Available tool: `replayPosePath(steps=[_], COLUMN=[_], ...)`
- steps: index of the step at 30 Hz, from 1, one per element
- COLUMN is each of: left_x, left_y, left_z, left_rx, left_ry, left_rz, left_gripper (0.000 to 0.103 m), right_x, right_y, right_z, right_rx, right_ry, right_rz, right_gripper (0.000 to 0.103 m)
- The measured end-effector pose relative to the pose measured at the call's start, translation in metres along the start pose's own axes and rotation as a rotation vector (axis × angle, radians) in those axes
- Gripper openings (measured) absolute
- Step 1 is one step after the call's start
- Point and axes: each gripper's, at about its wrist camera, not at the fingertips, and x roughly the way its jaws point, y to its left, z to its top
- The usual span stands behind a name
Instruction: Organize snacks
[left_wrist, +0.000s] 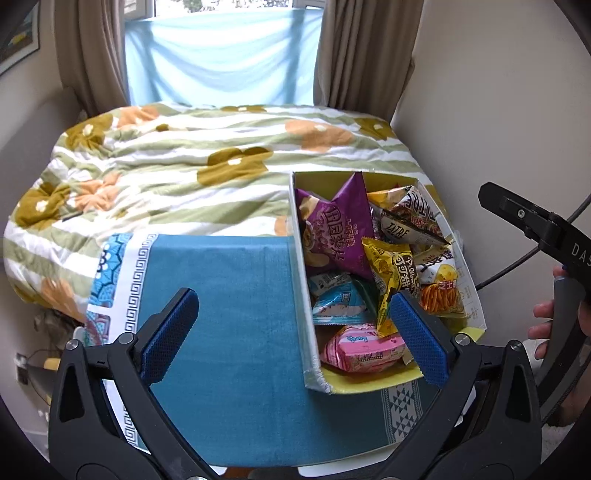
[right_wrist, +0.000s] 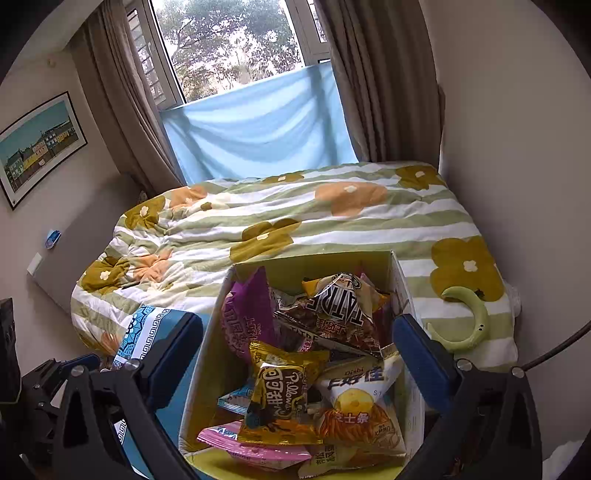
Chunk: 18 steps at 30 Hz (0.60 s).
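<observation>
Both tools hang released over a job that looks close to finished. Our right tool (right_wrist: 297, 354) stands with its blue pads spread wide on either side of the snack box (right_wrist: 207, 365), nothing pinched between them; our left tool (left_wrist: 291, 332) is likewise spread and empty, its right pad overlapping the near corner of the box in its own view while the rest of it looks down on bare blue cloth (left_wrist: 229, 332).

Every snack we can see lies inside the box, directly ahead of and below the right tool: a purple chip bag (left_wrist: 332, 229) toward the far left, a silver and brown bag (right_wrist: 332, 314) behind, a yellow pillow pack (right_wrist: 280, 391) in the middle, an orange cheese-stick bag (right_wrist: 354, 417) to its right, a light blue packet (left_wrist: 338, 302) and a pink packet (left_wrist: 360, 350) nearest us. They sit heaped rather than ranked, some standing above the rim.

Ahead of the left tool the cloth on the table holds no loose packet, and neither does the flowered quilt (left_wrist: 184, 158) on the bed beyond. A green crescent-shaped thing (right_wrist: 469, 325) rests on the quilt to the right of the right tool; we take it for no snack.

We judge the gathering done. What may remain is tidying the heap, if neat rows are wanted, and drawing both tools clear. Anything outside these two views we cannot account for.
</observation>
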Motion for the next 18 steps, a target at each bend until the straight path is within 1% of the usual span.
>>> replayPosePath(steps=[5,10,14,18], left_x=[-0.067,-0.125,-0.157,-0.175], left_y=[0.023,0.047,0.065,0.075], left_z=[-0.022,-0.054,-0.079,-0.099], left_rx=[0.031,0.040,0.049,0.062], left_ry=[-0.131,-0.239,-0.292,-0.313], left_rz=[0.038,0.065,0.065,0.084], left_gripper=[0.103,0.103,0.103,0.103], right_x=[-0.057,-0.105,-0.130,-0.148], right_y=[0.043,0.087,0.115,0.132], right_z=[-0.023,-0.061,-0.092,-0.119], right_rx=[-0.022,-0.049,-0.073,-0.067], right_ry=[-0.082,-0.136,-0.161,-0.173], right_rz=[-0.042,-0.096,-0.139,-0.153], right_gripper=[0.103,0.103,0.103,0.103])
